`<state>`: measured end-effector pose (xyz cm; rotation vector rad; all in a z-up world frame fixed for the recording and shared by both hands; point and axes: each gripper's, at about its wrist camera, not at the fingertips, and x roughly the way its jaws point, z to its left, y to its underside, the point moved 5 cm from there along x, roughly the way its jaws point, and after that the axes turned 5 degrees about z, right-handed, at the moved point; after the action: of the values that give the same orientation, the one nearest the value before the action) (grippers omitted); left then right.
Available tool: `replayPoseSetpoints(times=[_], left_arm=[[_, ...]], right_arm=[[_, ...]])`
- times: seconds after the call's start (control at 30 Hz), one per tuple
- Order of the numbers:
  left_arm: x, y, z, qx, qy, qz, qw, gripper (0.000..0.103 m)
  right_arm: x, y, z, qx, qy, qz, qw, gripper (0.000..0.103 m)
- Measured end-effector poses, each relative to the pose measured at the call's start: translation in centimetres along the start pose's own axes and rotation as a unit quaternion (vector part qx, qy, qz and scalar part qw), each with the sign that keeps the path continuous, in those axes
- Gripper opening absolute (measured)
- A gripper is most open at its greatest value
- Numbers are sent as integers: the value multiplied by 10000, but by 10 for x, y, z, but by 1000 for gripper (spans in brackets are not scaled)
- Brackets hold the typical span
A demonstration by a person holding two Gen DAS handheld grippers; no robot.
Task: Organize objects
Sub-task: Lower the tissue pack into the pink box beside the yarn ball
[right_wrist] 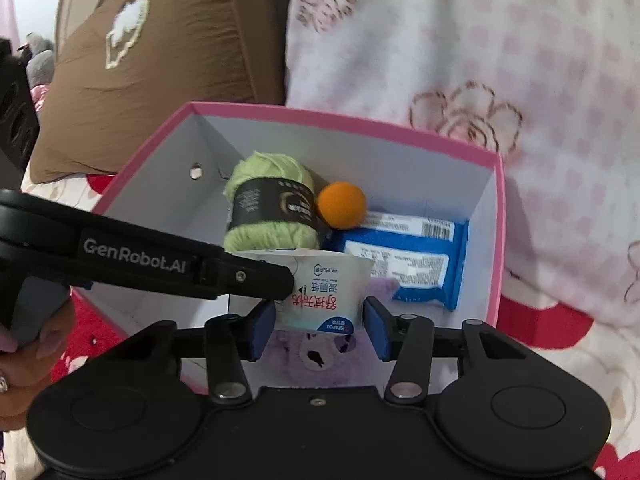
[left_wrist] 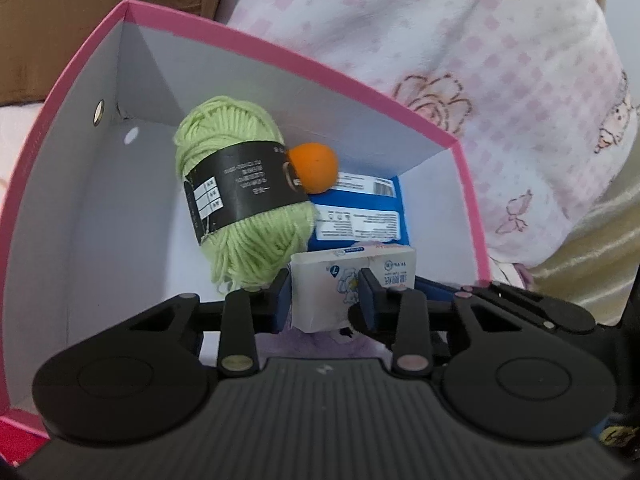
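Left wrist view first: my left gripper is clamped on a small white tissue pack, blue pads pressed into both sides of it, and it hangs over the near end of the pink box. Inside the box I can see a ball of light green yarn with a black label, leaning toward the back wall, an orange ball touching the yarn's right side, and a blue packet lying flat to the right of the yarn and just beyond the tissue pack. There's something fuzzy and purple under the gripper, too hidden to tell what. The box sits on a pink flowery blanket. Right wrist view: same tissue pack, now between the fingers of my right gripper too. The pads look tight against the bottom of the pack, so I'd call it gripped. The left gripper reaches in from the left and pinches the pack's upper left corner. Yarn, orange ball and blue packet sit in the pink box beyond it, and a purple plush toy lies on the box floor right under the pack. A brown pillow is behind the box.
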<state>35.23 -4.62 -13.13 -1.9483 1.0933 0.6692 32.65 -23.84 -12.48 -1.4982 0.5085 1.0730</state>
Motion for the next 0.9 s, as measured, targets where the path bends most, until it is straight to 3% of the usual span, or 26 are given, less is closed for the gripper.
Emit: replayPoseSetpoints(times=[0.27,0.37,0.5,0.6,0.9], left_arm=[[15,-4,-7,-21,-338,18,9994,34],[17,-3,-6,1,-485,14,9988,33],[13,2,-3,-91,-550,-63,9984,32],[15,3,-5,-19,-621,-110,9980,23],[22,2,-5,-8,-817,-123,9966,22]], right_arm=[[13,2,-10,448,115,108,9989,44],[13,1,-12,587,250,37,9980,36],[14,1,-8,393,533,-45,9978,35],[13,2,-6,305,516,-70,9982,35],[17,2,1,-244,736,-276,9966,34]])
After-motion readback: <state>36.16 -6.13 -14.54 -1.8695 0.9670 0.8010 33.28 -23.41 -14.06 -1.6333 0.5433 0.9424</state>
